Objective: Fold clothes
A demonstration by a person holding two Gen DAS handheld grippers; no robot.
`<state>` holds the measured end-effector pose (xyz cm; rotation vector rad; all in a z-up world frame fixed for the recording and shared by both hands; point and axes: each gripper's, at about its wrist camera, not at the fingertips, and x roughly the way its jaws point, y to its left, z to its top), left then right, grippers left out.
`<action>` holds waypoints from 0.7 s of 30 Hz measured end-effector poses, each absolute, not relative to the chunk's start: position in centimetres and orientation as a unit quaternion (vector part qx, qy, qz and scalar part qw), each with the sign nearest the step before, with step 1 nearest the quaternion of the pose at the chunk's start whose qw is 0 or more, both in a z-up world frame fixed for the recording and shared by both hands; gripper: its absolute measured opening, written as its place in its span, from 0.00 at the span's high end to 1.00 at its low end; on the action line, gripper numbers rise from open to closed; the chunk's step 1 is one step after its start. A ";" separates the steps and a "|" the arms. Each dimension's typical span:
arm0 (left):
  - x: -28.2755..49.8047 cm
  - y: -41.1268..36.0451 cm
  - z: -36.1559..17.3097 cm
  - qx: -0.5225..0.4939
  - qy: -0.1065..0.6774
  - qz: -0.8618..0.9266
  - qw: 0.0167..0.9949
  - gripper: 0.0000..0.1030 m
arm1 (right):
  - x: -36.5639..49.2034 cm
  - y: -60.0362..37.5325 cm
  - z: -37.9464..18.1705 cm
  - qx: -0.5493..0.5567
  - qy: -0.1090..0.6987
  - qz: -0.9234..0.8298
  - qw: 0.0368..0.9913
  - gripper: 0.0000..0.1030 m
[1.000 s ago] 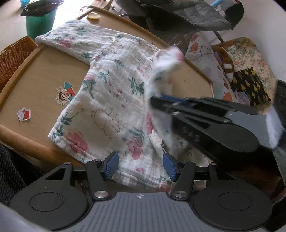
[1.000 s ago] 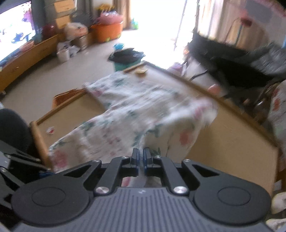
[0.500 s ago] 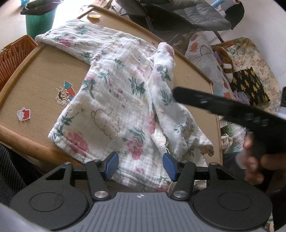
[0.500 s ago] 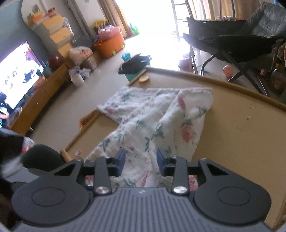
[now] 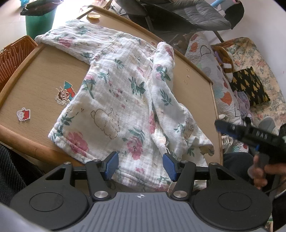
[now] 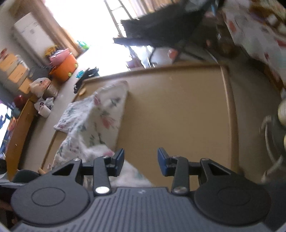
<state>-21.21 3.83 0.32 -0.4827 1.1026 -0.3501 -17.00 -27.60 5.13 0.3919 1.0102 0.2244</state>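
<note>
Between the left gripper point(image 5: 140, 166)'s parted blue pads lies the near hem of the floral garment point(image 5: 116, 100), ungripped. The right gripper point(image 6: 140, 161) is released too, only bare wood between its jaws. The garment sprawls across the wooden table point(image 5: 35, 75), 1 sleeve folded inward, beside 2 stickers point(image 5: 63, 93).

Your left wrist camera looks steeply down from the near edge of the light wooden table with a raised rim point(image 5: 21, 85), close over the white floral muslin garment point(image 5: 114, 100), facing the far grey folding chair point(image 5: 187, 16). Your right wrist camera sits off the table's right side, rolled so the room tilts, looking across bare tabletop point(image 6: 175, 114). Both views share the garment point(image 6: 100, 114) and the table's far corner.
</note>
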 end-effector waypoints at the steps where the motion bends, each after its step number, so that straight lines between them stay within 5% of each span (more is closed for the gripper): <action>1: -21.2 3.8 0.3 -0.225 0.516 -0.164 0.810 0.44 | -17.2 -27.8 4.7 0.193 0.490 0.109 0.843 0.61; 13: -21.0 3.3 0.6 -0.214 0.520 -0.161 0.811 0.44 | -17.1 -25.6 1.7 0.234 0.532 0.148 0.800 0.62; 17: -21.0 3.5 0.6 -0.222 0.518 -0.159 0.810 0.44 | -17.2 -24.5 2.4 0.213 0.530 0.171 0.803 0.93; 21: -21.2 4.7 0.2 -0.269 0.512 -0.149 0.802 0.44 | -17.4 -23.8 3.7 0.200 0.517 0.186 0.811 0.94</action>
